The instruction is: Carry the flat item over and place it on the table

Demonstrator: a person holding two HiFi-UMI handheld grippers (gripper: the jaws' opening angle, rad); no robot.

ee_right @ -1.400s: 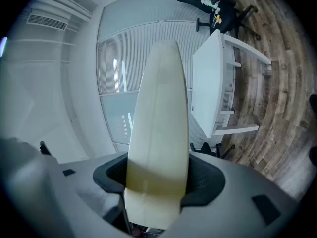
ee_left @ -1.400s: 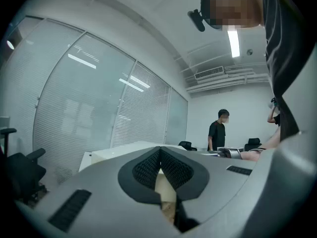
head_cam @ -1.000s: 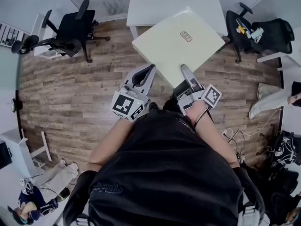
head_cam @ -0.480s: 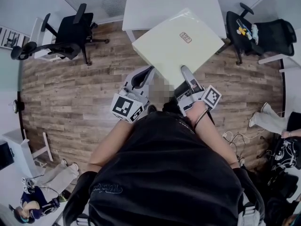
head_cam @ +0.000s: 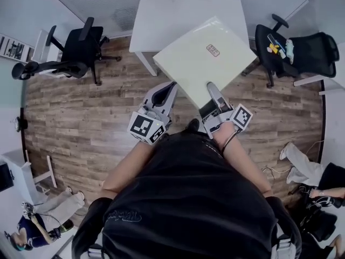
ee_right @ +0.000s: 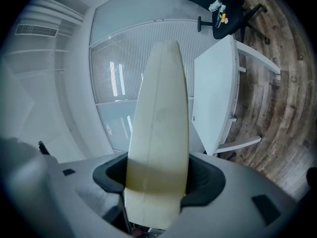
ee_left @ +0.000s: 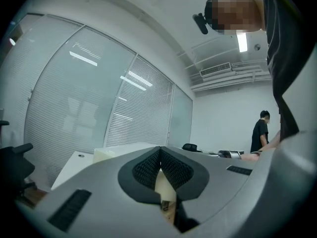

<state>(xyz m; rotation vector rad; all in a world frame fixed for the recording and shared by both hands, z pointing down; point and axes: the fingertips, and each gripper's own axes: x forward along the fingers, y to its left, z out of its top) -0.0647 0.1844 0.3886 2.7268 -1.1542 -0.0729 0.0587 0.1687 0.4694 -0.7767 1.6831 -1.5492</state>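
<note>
Item one, the panel (head_cam: pixel 200 63): flat, pale cream, square, with a small label (head_cam: pixel 213 50) on its upper face; I cannot tell from here whether it is a closed box or a solid board, and nothing shows of any contents. It is held level in the air between both grippers, its far corner lying over the near right part of the table (head_cam: pixel 172 15) in the head view, its near corner towards the person's body. Item two, the left gripper (head_cam: pixel 172 86): its pads are drawn nearly together at the panel's near-left edge, and in the left gripper view a cream sliver shows pinched between them. Item three, the right gripper (head_cam: pixel 211 88): its jaws stand wide but are clamped on the panel's near-right edge, which in the right gripper view rises edge-on between the two pads (ee_right: pixel 205 175) and fills the gap. Each gripper carries its marker cube, left (head_cam: pixel 146 127) and right (head_cam: pixel 241 116). Item four, the table: white, with bare top. Item five, two black office chairs on the wood floor (head_cam: pixel 81 107), one to the left (head_cam: pixel 81 45), one to the right (head_cam: pixel 294 45); the right chair's seat holds a few small yellow and white things (head_cam: pixel 277 45) (too small for me to name). Item six, a person in black (ee_left: pixel 261 130) standing far off in the left gripper view.
</note>
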